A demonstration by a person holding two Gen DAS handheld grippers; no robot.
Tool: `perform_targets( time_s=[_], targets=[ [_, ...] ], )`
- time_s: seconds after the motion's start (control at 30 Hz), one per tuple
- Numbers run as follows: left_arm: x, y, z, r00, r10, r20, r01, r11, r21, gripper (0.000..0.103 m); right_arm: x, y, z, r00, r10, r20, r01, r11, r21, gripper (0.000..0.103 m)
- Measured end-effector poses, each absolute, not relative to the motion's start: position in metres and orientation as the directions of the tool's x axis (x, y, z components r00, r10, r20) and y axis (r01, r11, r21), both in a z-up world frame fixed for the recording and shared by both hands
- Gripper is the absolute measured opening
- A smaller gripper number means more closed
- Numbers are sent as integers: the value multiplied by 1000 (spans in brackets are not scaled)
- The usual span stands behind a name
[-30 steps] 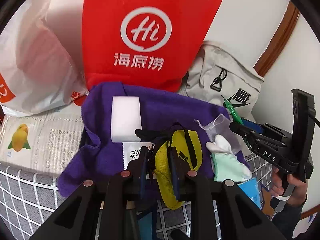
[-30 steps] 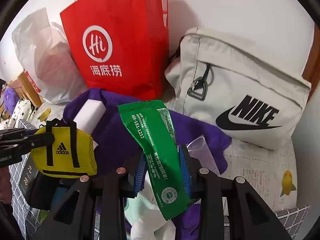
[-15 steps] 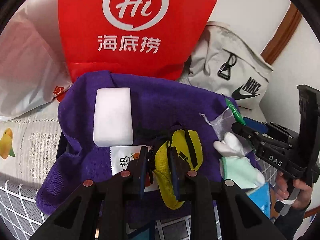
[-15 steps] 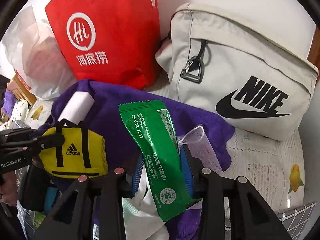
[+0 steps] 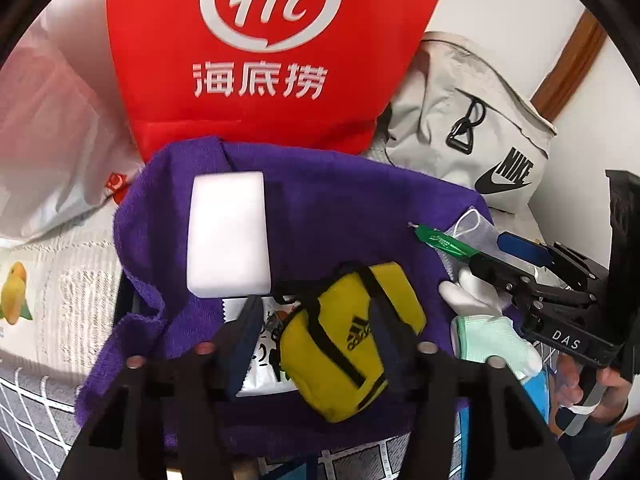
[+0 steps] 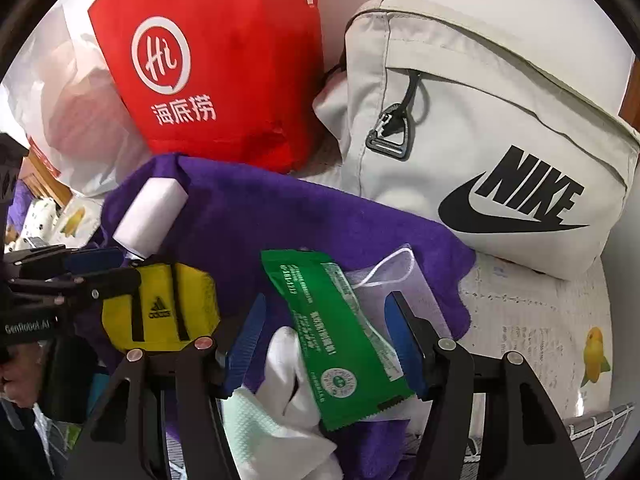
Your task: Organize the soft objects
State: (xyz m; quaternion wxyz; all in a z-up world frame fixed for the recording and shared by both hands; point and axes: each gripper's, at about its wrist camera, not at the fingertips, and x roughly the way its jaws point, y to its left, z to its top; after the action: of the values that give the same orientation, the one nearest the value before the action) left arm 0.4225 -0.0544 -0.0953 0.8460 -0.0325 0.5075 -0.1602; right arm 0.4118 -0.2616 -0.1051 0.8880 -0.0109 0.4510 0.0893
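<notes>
Left gripper (image 5: 316, 344): jaws just opened, yellow pouch (image 5: 352, 344) released onto purple towel (image 5: 340, 200). Right gripper (image 6: 324, 340): likewise opened, green sachet (image 6: 336, 332) dropped; both items placed.

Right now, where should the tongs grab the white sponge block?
Grip the white sponge block across its two long sides, coming down from above. It lies flat on the purple towel, and its narrow width should fit between the tongs; the long sides look clear, with only the snack packet at its near end.

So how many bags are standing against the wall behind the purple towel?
3: a translucent plastic bag at left, a red bag in the middle, a grey Nike bag at right. Others may be hidden behind them.
</notes>
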Motion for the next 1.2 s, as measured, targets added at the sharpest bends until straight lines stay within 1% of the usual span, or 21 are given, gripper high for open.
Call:
perform_targets(
  time_s=[0.3,0.57,0.7,0.9,1.1,1.2],
  targets=[
    [409,-47,-78,457,-294,-840,233,950,-205,55,395,-256,-86,597,149,-789,-176,983,52,62],
    [371,-37,-51,496,-275,-824,237,955,-176,55,356,-253,-63,627,149,-765,-177,983,47,62],
    [347,-29,-41,516,-265,-815,241,957,-159,59,328,-246,-54,639,158,-753,-188,981,46,62],
    [306,-18,-35,526,-259,-810,231,960,-157,60,284,-242,-45,654,173,-736,-196,979,56,62],
    [256,-16,-42,535,-255,-806,249,959,-139,71,242,-232,-46,656,187,-732,-216,975,56,62],
    [235,-16,-52,519,-245,-819,230,963,-142,71,226,-228,-50,656,190,-730,-224,973,51,62]
  ],
)
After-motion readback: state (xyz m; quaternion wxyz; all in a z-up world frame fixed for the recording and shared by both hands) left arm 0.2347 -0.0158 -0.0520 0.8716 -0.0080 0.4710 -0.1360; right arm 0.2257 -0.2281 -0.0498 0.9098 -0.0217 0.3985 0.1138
